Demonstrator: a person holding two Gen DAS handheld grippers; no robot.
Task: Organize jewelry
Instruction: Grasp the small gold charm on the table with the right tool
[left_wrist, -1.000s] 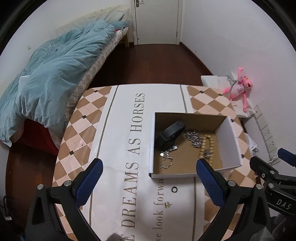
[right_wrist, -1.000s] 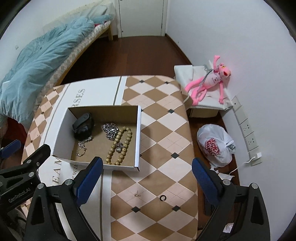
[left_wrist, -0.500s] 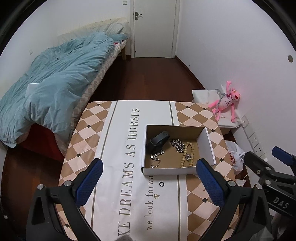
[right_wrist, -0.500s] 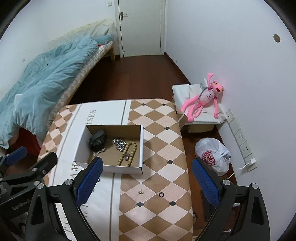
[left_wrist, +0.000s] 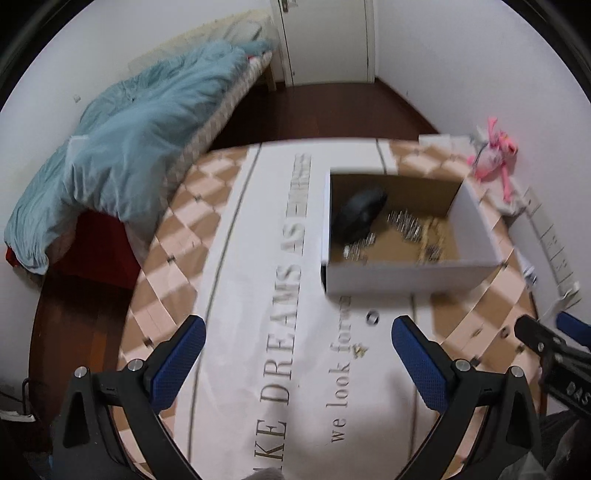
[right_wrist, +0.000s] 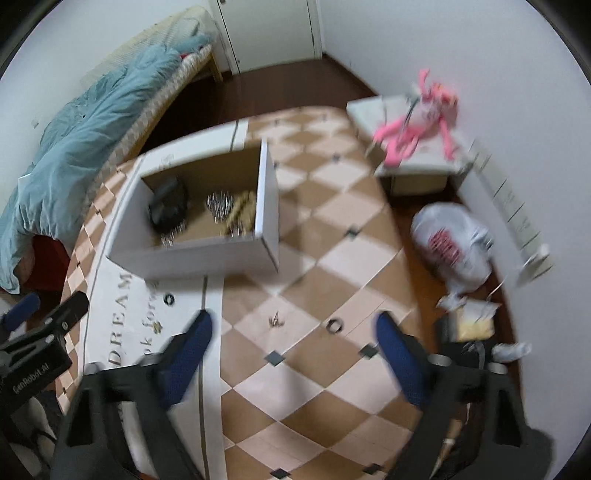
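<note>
An open white cardboard box (left_wrist: 408, 277) (right_wrist: 207, 256) stands on the table and holds a black watch (left_wrist: 360, 216) (right_wrist: 166, 206), silver chains (left_wrist: 404, 221) and a bead bracelet (right_wrist: 240, 208). On the cloth in front of it lie a small black ring (left_wrist: 372, 318) (right_wrist: 168, 299) and a small gold earring (left_wrist: 359, 350) (right_wrist: 157, 326). Another dark ring (right_wrist: 335, 326) and a small stud (right_wrist: 275, 320) lie on the checks. My left gripper (left_wrist: 297, 360) is open and empty above the cloth. My right gripper (right_wrist: 293, 347) is open and empty above the checks.
The table wears a checked cloth with a white lettered runner (left_wrist: 280, 332). A bed with a blue duvet (left_wrist: 122, 147) is at the left. A pink plush toy (right_wrist: 421, 122) on a white box, a plastic bag (right_wrist: 452, 243) and wall sockets are at the right.
Both grippers rose and pulled back half a second ago, then dropped forward toward the table; the box and loose pieces now look closer. Both stay open and empty.
</note>
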